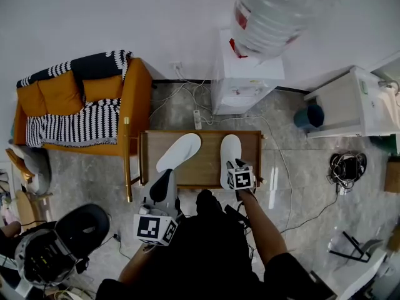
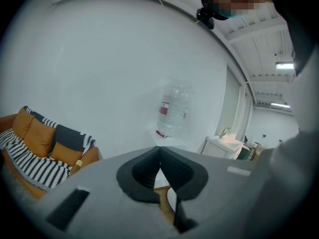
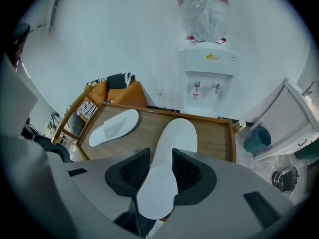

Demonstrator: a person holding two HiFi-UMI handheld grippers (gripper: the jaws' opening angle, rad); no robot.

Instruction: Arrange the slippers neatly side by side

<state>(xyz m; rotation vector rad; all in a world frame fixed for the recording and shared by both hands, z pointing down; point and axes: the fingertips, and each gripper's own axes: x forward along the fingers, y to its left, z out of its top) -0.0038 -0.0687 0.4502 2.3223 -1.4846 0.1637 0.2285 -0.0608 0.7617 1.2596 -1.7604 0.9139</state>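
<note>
Two white slippers lie on a low wooden table point(image 1: 206, 167). The left slipper point(image 1: 179, 152) point(image 3: 113, 127) is angled, its toe toward the far right. The right slipper point(image 1: 230, 155) point(image 3: 174, 143) lies straight, toe away from me. My right gripper point(image 1: 237, 165) point(image 3: 160, 159) hangs over its heel end, pointing steeply down. Its jaws are open, with the slipper showing between the pads and resting on the table. My left gripper point(image 1: 165, 179) point(image 2: 159, 152) hovers at the table's near left edge with its pads meeting and nothing between them. It faces the wall.
A water dispenser point(image 1: 247, 74) stands behind the table, with cables and a power strip point(image 1: 197, 119) on the floor. An orange sofa point(image 1: 81, 99) is at the left, a white cabinet point(image 1: 353, 102) and a teal bin point(image 1: 310, 115) at the right. A black chair point(image 1: 81, 230) sits near left.
</note>
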